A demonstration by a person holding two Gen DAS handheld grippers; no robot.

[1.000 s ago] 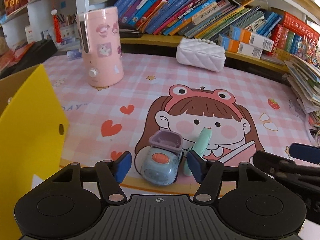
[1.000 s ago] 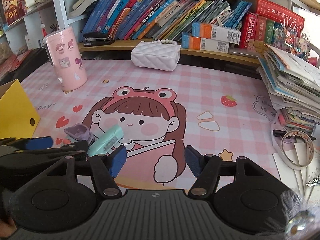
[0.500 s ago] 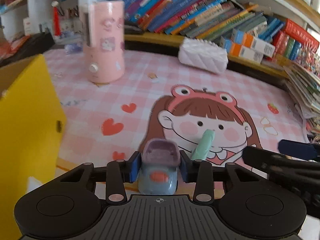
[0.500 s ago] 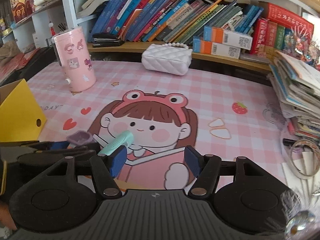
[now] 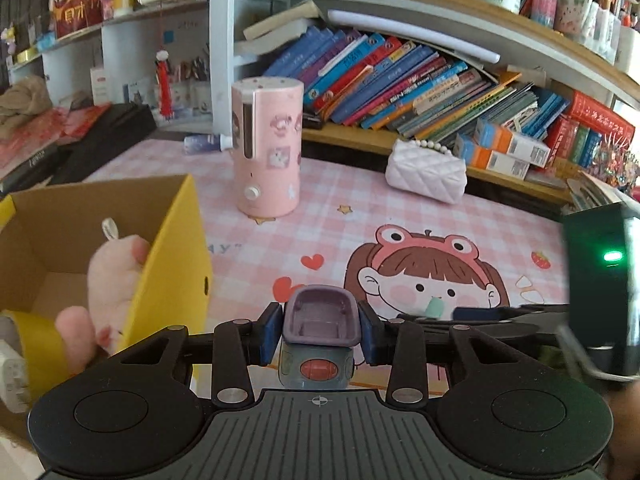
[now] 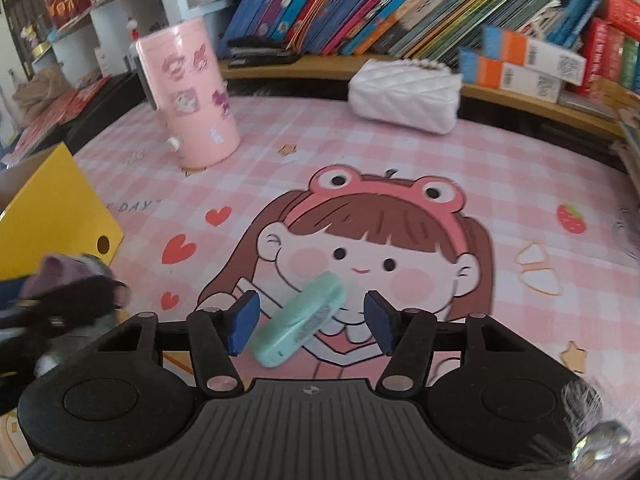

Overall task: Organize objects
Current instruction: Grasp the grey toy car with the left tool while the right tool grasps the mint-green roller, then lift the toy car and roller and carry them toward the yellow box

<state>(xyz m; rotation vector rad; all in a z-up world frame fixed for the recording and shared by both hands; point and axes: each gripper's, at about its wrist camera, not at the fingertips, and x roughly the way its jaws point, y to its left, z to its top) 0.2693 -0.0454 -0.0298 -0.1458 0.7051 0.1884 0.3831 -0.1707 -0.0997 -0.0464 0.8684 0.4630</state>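
My left gripper [image 5: 319, 332] is shut on a small toy truck [image 5: 318, 330] with a purple bed and grey-blue body, held above the pink mat, right of the yellow cardboard box [image 5: 172, 272]. A pink plush toy [image 5: 112, 280] lies inside that box. My right gripper [image 6: 310, 320] is open, its jaws on either side of a mint green oblong case [image 6: 302, 320] lying on the mat; the pads do not touch it. The case's tip shows in the left wrist view [image 5: 435, 307]. The left gripper with the truck [image 6: 66, 276] shows blurred at the right view's left edge.
A pink cylindrical humidifier [image 5: 267, 148] and a white quilted purse [image 5: 426, 172] stand at the back of the mat. Shelves of books [image 5: 400, 80] run behind. The yellow box [image 6: 52, 216] is at the left of the right view.
My left gripper closed on the toy truck and lifted it toward the yellow box. My right gripper moved forward and left, and its open jaws now straddle the mint case.
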